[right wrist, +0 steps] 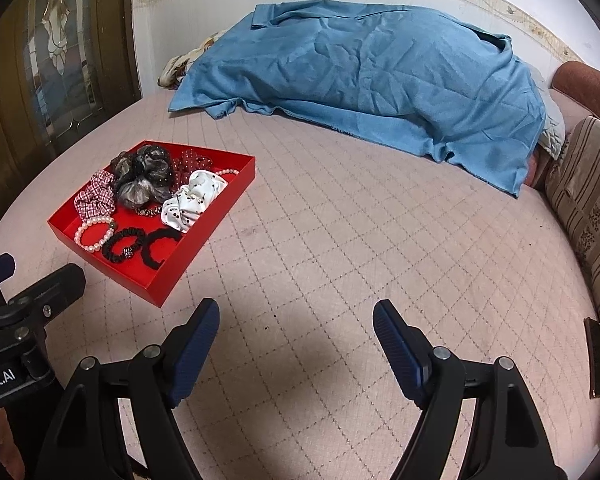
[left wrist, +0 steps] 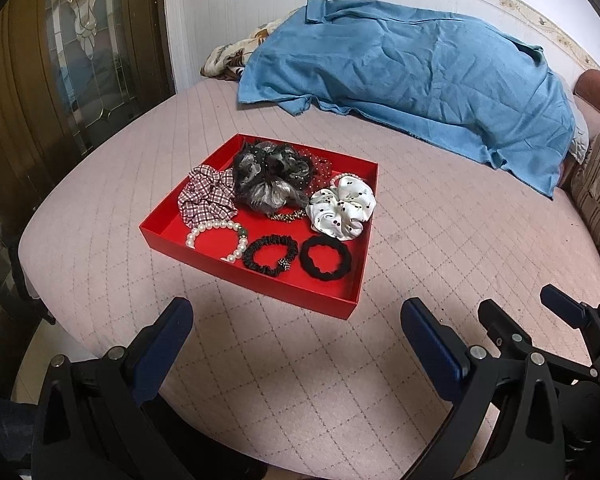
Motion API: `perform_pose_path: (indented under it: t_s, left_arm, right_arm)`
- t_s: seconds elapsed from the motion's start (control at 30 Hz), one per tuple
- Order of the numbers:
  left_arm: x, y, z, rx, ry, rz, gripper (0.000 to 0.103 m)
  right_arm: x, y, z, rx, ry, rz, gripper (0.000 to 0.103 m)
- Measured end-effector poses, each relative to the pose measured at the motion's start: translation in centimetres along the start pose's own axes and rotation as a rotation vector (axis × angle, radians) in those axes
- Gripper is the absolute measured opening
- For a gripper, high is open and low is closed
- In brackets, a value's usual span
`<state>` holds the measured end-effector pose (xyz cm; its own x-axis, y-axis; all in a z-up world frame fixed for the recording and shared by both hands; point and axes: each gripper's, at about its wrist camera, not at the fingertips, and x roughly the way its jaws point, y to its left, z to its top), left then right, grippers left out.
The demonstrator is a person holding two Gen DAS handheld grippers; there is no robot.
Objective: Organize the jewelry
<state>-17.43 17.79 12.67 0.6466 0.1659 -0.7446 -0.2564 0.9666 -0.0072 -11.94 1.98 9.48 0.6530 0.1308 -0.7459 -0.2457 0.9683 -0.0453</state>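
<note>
A red tray (left wrist: 252,278) lies on the pink quilted bed, straight ahead in the left wrist view and at the left (right wrist: 204,246) in the right wrist view. Inside it are a plaid scrunchie (left wrist: 208,198), a grey-black scrunchie (left wrist: 268,176), a white dotted scrunchie (left wrist: 342,208), a red dotted one (left wrist: 320,172), a pearl bracelet (left wrist: 216,236), a ruffled black hair tie (left wrist: 271,255) and a plain black hair tie (left wrist: 326,258). My left gripper (left wrist: 296,312) hovers open just short of the tray's near edge, holding nothing. My right gripper (right wrist: 296,312) is open over bare quilt to the tray's right.
A crumpled blue cloth (left wrist: 400,80) covers a heap at the back of the bed by the white wall. A wooden door with glass (left wrist: 80,60) stands on the left past the bed's edge. Striped cushions (right wrist: 588,200) line the right side.
</note>
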Motion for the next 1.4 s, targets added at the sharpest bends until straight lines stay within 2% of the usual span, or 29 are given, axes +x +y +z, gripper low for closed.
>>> perform_pose_path:
  t_s: [0.83, 1.17, 1.4]
  left_arm:
    - [0.4, 1.0, 0.0, -0.033, 0.008, 0.018, 0.103]
    - [-0.9, 1.6, 0.3, -0.057, -0.079, 0.067, 0.103]
    - [-1.2, 1.8, 0.5, -0.057, -0.103, 0.078, 0.103]
  right_arm:
    - [-0.4, 1.1, -0.2, -0.031, -0.008, 0.0, 0.083]
    - [-0.9, 1.1, 0.1, -0.014, -0.043, 0.012, 0.083]
    - [-1.2, 1.4, 0.1, -0.021, -0.053, 0.025, 0.084]
